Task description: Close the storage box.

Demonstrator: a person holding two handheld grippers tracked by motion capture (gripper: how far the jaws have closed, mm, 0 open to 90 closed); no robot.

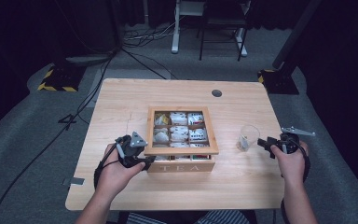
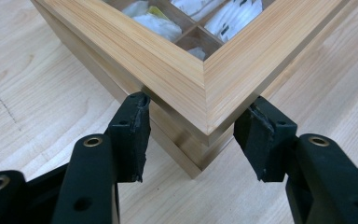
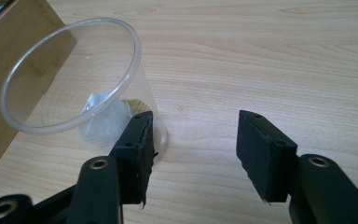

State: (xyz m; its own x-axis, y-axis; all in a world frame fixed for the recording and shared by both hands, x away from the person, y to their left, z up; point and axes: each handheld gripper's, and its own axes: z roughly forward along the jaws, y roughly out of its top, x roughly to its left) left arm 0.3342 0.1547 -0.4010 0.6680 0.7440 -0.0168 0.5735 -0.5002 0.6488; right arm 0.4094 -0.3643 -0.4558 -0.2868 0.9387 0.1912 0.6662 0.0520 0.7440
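A wooden tea box point(image 1: 181, 165) marked TEA stands mid-table, its windowed lid point(image 1: 182, 150) over compartments of tea bags. My left gripper point(image 1: 145, 156) is at the lid's front left corner. In the left gripper view that corner point(image 2: 205, 88) sits between the jaws of my left gripper point(image 2: 198, 107), and both pads touch its edges. A clear plastic cup point(image 1: 248, 137) with a tea bag inside stands right of the box. My right gripper point(image 1: 262, 142) is open just right of the cup. In the right gripper view the cup point(image 3: 70, 74) stands outside the left finger point(image 3: 135, 144) of that gripper point(image 3: 193, 126).
The light wooden table point(image 1: 121, 98) has a round cable hole point(image 1: 216, 93) at the back right. Beyond it are grey carpet, cables, a white desk leg and dark stands. The box side point(image 3: 9, 56) stands close to the cup's left in the right gripper view.
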